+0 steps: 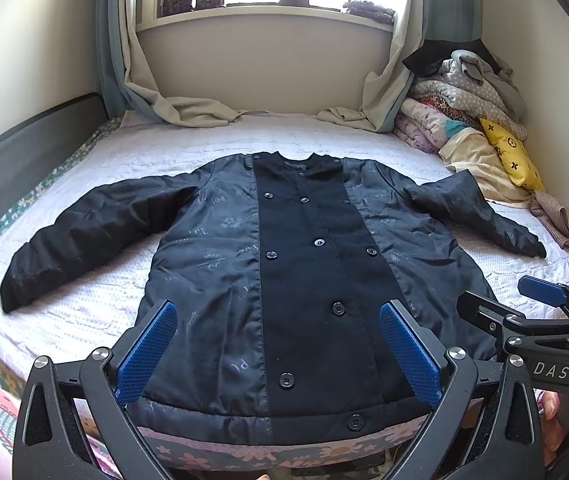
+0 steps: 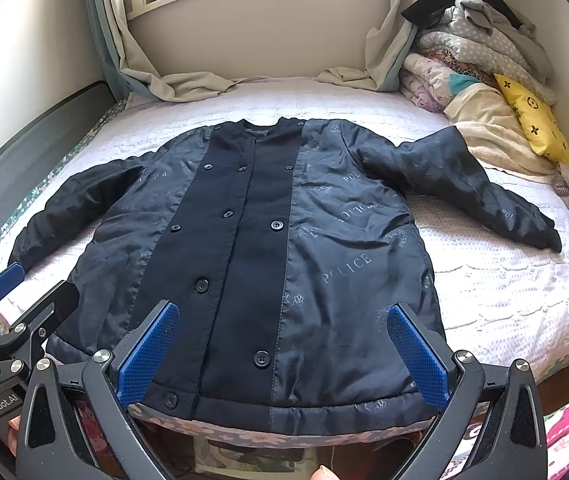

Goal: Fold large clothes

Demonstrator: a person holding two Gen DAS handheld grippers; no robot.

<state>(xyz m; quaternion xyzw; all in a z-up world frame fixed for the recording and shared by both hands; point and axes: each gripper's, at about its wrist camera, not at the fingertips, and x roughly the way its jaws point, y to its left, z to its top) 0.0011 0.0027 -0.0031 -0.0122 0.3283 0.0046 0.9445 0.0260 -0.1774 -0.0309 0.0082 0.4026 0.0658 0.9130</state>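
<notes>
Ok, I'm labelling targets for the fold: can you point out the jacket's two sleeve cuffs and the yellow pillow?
left-hand sleeve cuff (image 1: pixel 14 290), left wrist view, on the cuff's end.
right-hand sleeve cuff (image 2: pixel 544 236), right wrist view, near the cuff opening.
yellow pillow (image 2: pixel 534 120), right wrist view, middle of its printed face.

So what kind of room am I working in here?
Most likely a bedroom in a home: the dark jacket lies spread on a bed with a white quilted cover, folded bedding is piled in the corner, and curtains frame a window.
</notes>
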